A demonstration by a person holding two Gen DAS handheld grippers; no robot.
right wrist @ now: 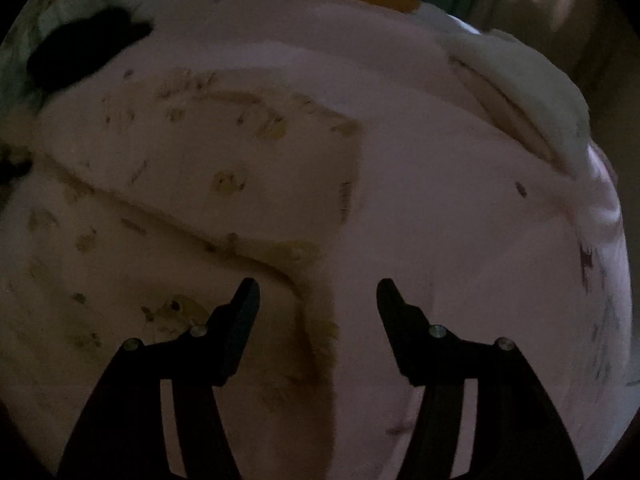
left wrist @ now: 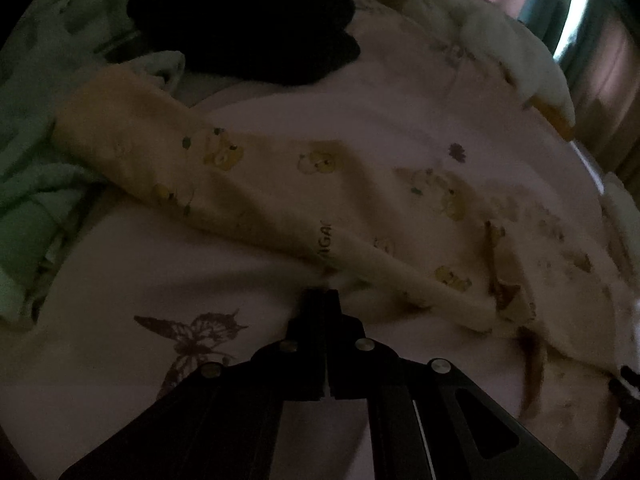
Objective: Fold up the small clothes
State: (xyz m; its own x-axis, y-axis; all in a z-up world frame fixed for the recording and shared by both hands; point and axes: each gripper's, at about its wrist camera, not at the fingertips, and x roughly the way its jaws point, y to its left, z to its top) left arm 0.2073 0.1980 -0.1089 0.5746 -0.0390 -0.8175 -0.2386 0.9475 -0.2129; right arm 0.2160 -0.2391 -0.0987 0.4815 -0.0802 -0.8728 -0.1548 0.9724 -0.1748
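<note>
A cream baby garment (left wrist: 320, 184) printed with yellow bears lies spread on the pink bed sheet (left wrist: 120, 272), one long part reaching to the upper left. My left gripper (left wrist: 325, 291) is shut at the garment's near edge, and a small bit of that edge is drawn into its tips. In the right wrist view the same garment (right wrist: 200, 160) lies folded over itself, motion-blurred. My right gripper (right wrist: 318, 284) hangs open above the garment's right edge, with nothing pressed between its fingers.
A black garment (left wrist: 248, 28) lies bunched at the far side of the bed, also seen as a black garment (right wrist: 80, 48) at upper left. Green cloth (left wrist: 28, 200) is heaped on the left. A white and orange item (left wrist: 532, 68) lies at the far right, by curtains (left wrist: 616, 80).
</note>
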